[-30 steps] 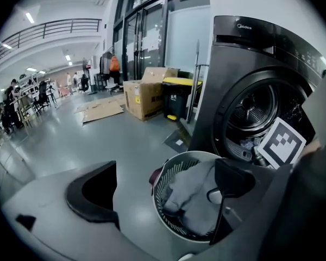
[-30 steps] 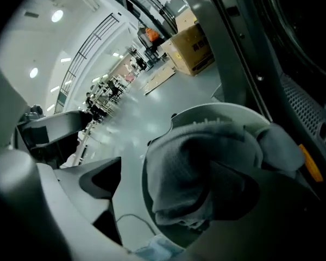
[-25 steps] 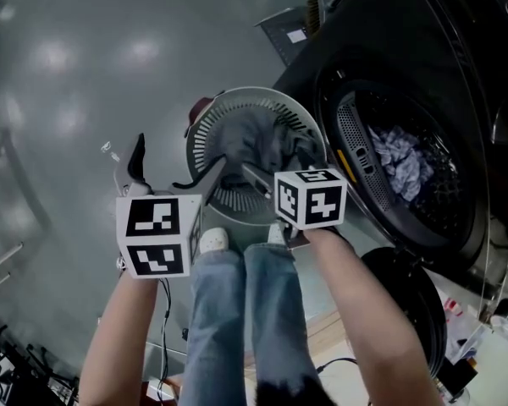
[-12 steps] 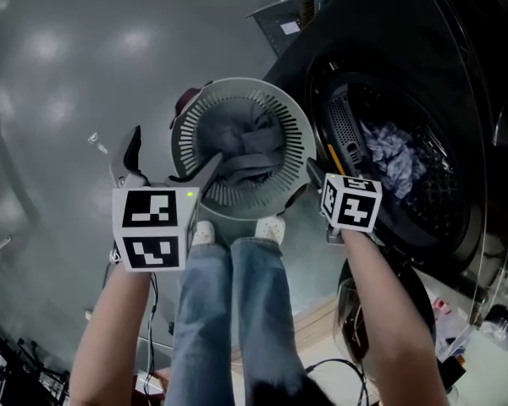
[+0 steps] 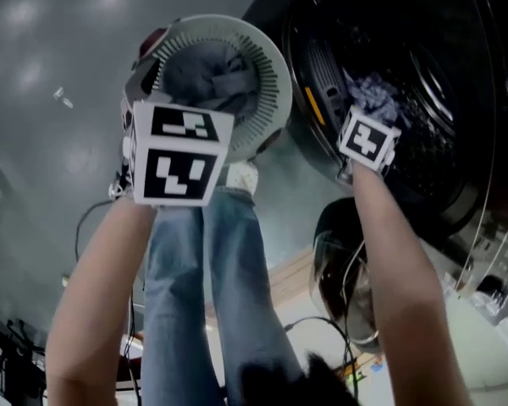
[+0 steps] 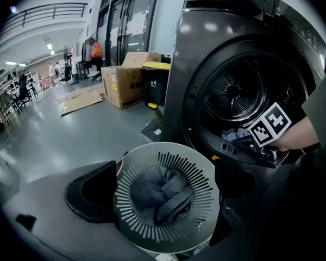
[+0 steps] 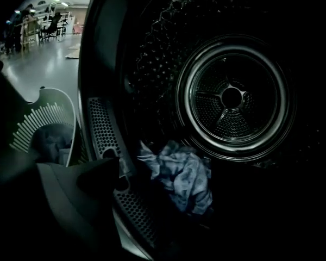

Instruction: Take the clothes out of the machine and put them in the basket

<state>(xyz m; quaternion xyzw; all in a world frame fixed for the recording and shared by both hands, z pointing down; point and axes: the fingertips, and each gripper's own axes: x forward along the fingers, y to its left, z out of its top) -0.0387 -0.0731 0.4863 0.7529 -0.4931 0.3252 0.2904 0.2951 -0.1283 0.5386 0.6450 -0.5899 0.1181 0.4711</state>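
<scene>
A round pale slatted basket (image 5: 271, 66) stands on the floor beside the dark front-loading machine (image 5: 457, 74). Grey clothes (image 6: 160, 194) lie crumpled in the basket (image 6: 152, 150). My left gripper (image 6: 163, 200) hangs open over the basket, its jaws wide to either side of it and nothing between them. A crumpled light blue cloth (image 7: 185, 181) lies at the front of the drum (image 7: 231, 99). My right gripper (image 7: 171, 175) is at the drum's mouth, pointing at that cloth with its jaws apart; only its left jaw shows, the other is lost in the dark.
The machine's round glass door (image 5: 347, 269) hangs open low on the right, by my right forearm. The person's legs in jeans (image 5: 212, 294) stand just behind the basket. Cardboard boxes (image 6: 127, 78) and a yellow-lidded bin (image 6: 155, 83) stand farther off on the grey floor.
My right gripper has swung away from the basket to the right, up to the drum's mouth. My left gripper has moved in over the basket. The grey clothes stay in the basket.
</scene>
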